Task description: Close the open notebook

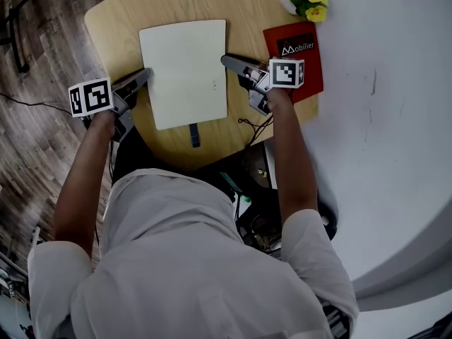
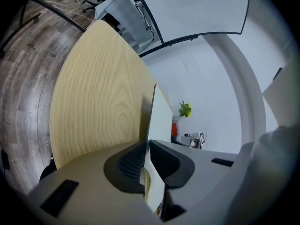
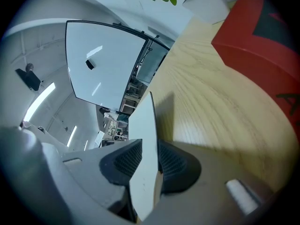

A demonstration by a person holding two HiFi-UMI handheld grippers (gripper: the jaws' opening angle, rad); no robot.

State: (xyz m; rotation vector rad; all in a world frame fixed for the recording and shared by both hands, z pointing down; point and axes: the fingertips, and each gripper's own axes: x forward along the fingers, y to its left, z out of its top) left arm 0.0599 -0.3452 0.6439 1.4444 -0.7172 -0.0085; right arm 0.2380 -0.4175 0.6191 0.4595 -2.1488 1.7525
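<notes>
- The pale cream, round-cornered notebook [image 1: 185, 73] lay in the middle of the round light-wood table [image 1: 120, 13], straight in front of the person. A red printed booklet [image 1: 296, 55] lay just beside it on the right, and a small pot of yellow flowers [image 1: 309, 0] stood beyond that.
- The left gripper [image 1: 145, 76] had its jaws pressed together on a thin part of the notebook's left edge, which looked like a cover or leaf. The right gripper [image 1: 227, 62] pinched the thicker right edge, pads on both faces.
- From above it showed as one slab with a plain face up, so I judged the closing nearly or fully done. I could not tell whether it sat flat on the wood or a little above it.
- To finish well, I would have kept both pinches level, so nothing skewed. I would have lowered the leaf until its edges lined up with the block beneath. Then I would have let go sideways without dragging the book towards the booklet.
- Its long axis ran away from the person, the far end leaning slightly left. The short end with the dark ribbon [image 1: 194, 134] pointed back at the person.
</notes>
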